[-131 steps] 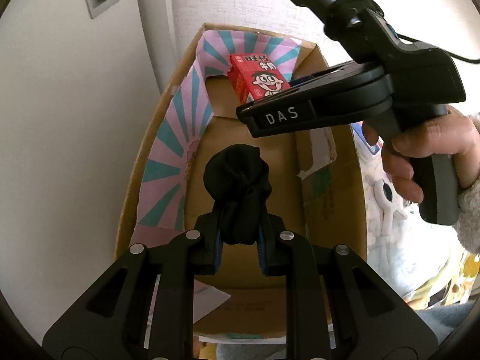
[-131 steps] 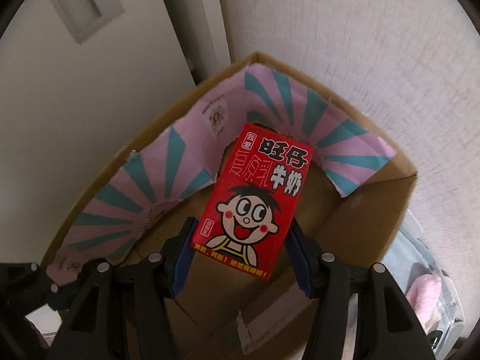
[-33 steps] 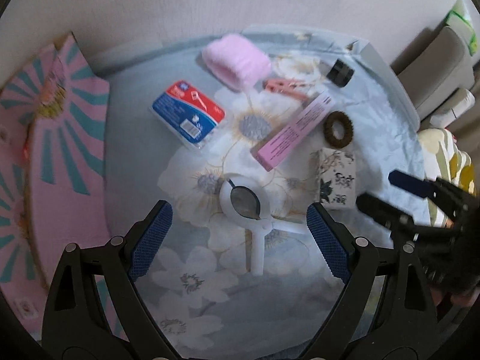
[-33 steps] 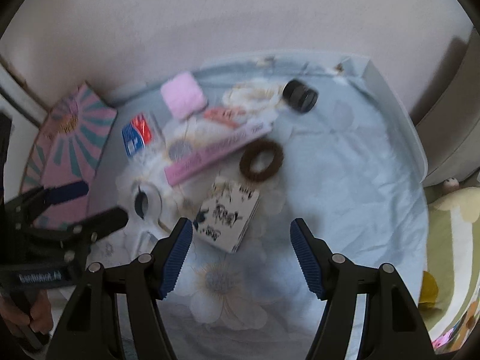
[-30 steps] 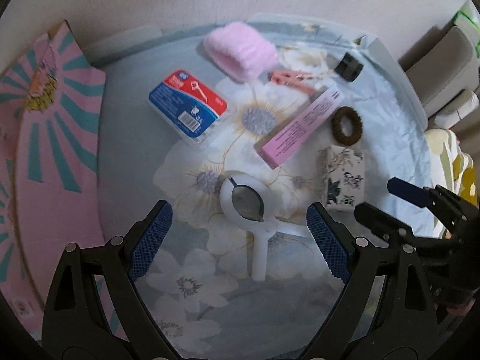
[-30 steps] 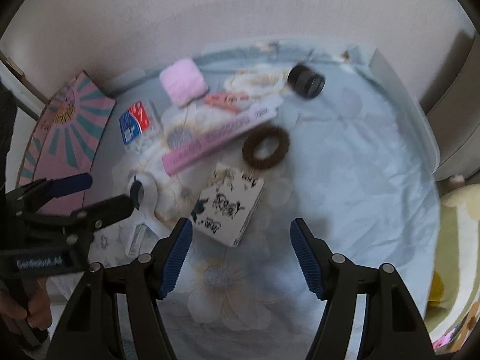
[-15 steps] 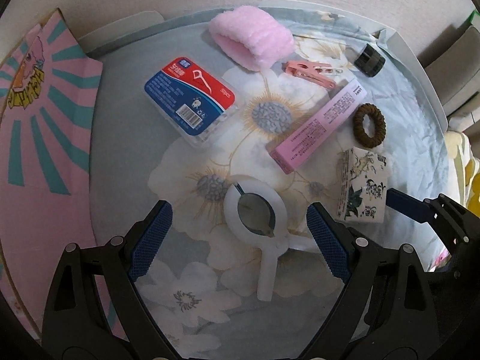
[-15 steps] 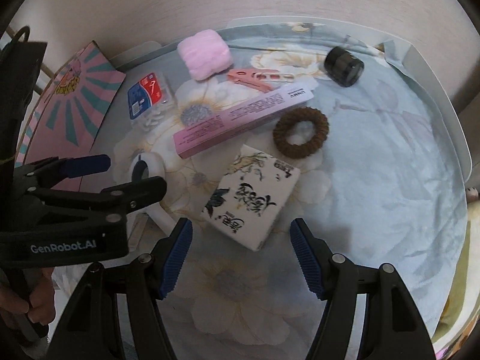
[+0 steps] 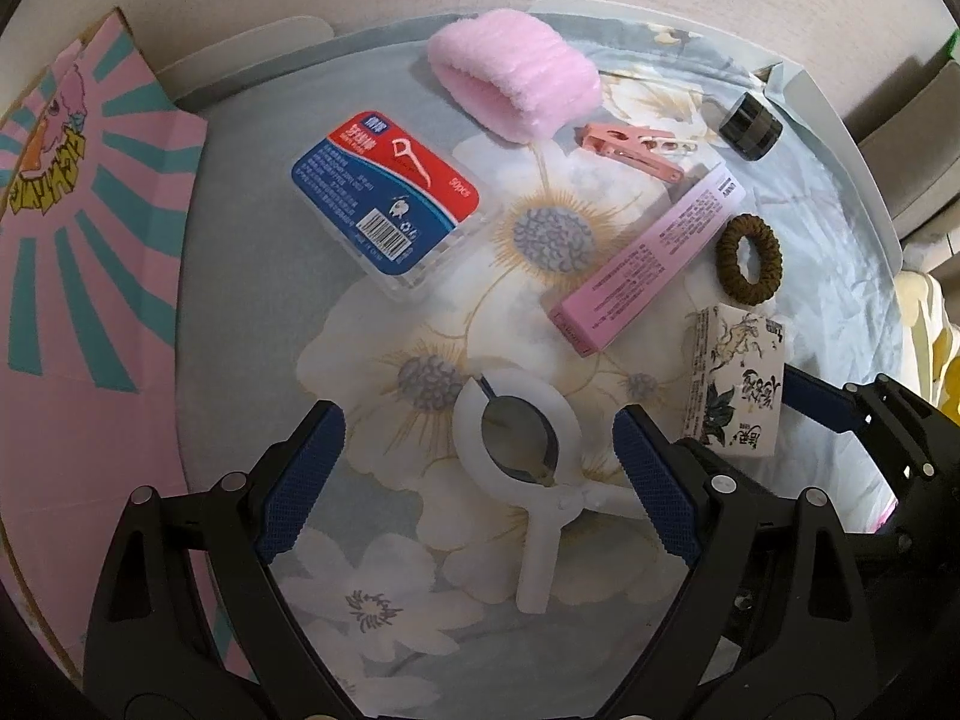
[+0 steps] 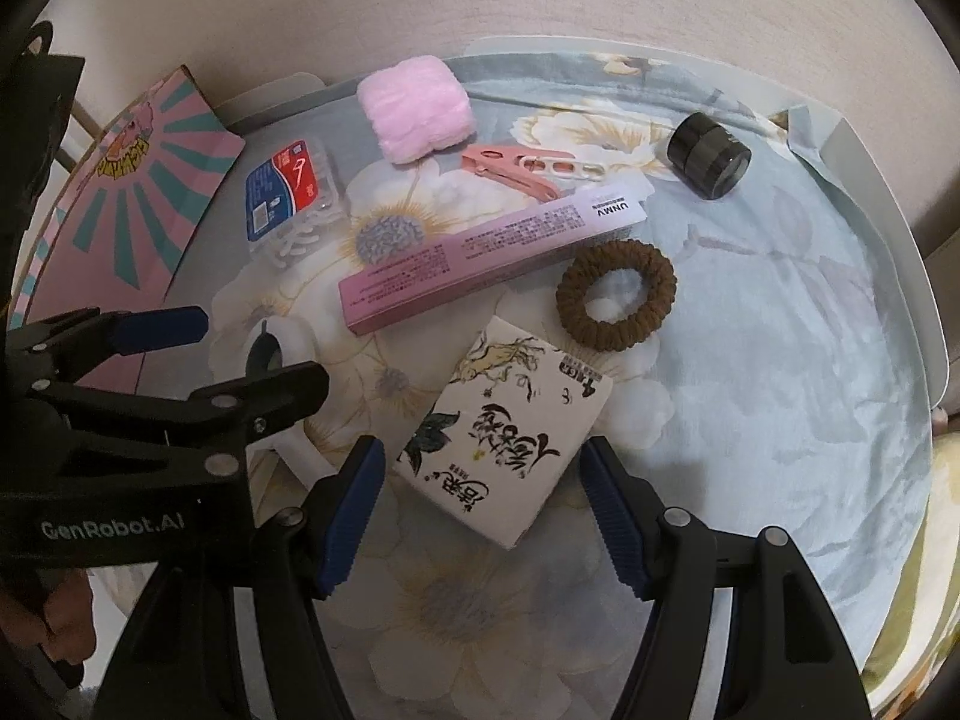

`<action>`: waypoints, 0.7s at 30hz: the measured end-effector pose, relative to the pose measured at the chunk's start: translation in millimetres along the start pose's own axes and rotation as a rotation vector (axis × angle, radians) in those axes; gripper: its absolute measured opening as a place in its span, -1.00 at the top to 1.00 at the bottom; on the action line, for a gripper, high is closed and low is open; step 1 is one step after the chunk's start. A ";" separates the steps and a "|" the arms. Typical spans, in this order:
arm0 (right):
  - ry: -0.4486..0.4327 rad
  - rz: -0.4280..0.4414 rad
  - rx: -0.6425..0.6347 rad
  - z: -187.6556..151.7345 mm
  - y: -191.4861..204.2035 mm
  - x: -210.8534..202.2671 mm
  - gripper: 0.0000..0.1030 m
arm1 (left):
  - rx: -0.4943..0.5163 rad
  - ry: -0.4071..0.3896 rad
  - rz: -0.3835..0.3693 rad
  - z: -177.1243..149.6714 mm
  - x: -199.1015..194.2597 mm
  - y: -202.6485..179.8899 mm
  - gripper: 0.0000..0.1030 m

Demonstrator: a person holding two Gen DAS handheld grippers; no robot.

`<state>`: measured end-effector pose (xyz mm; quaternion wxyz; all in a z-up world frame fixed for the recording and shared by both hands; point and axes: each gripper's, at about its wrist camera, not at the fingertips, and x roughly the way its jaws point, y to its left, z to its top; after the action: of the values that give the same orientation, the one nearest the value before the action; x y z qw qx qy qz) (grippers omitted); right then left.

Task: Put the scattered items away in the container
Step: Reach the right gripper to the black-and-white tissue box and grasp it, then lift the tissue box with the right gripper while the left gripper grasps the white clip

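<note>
My left gripper [image 9: 480, 468] is open, its jaws either side of a white plastic clamp [image 9: 522, 456] lying on the floral cloth. My right gripper [image 10: 483, 498] is open, its jaws either side of a white box with black ink drawings [image 10: 507, 432], also seen in the left wrist view [image 9: 738, 384]. Scattered beyond lie a floss pick box [image 9: 387, 198], a pink fluffy band [image 9: 516, 81], a pink clothes peg [image 9: 630, 147], a long pink box [image 9: 648, 258], a brown hair tie [image 9: 750, 258] and a black jar [image 9: 750, 126]. The cardboard container's pink striped flap [image 9: 78, 252] is at the left.
The items lie on a floral cloth over a low table [image 10: 780, 330] with a white rim against a beige wall. The left gripper body [image 10: 120, 450] shows at the left of the right wrist view. Yellow bedding [image 9: 936, 324] lies at the right.
Both grippers left the container empty and open, swung over the cloth and came down: the left around the white clamp, the right around the ink-drawn box.
</note>
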<state>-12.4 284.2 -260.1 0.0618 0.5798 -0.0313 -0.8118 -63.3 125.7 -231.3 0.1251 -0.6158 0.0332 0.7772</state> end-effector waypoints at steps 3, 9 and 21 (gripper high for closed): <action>0.002 -0.013 -0.016 -1.8 -1.4 -1.0 -0.23 | -0.007 0.001 -0.004 -2.4 -0.2 3.1 -0.76; -0.005 -0.003 -0.026 -7.0 -11.0 -6.4 -0.08 | -0.024 0.009 -0.024 -5.6 1.1 7.9 -0.75; -0.020 0.013 -0.013 -18.8 -30.9 -19.8 -0.03 | -0.002 -0.021 -0.009 -13.0 -9.9 13.1 0.06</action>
<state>9.7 317.8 -251.4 0.0706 0.5711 -0.0305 -0.8173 -52.0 108.8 -226.3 0.1286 -0.6077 0.0283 0.7832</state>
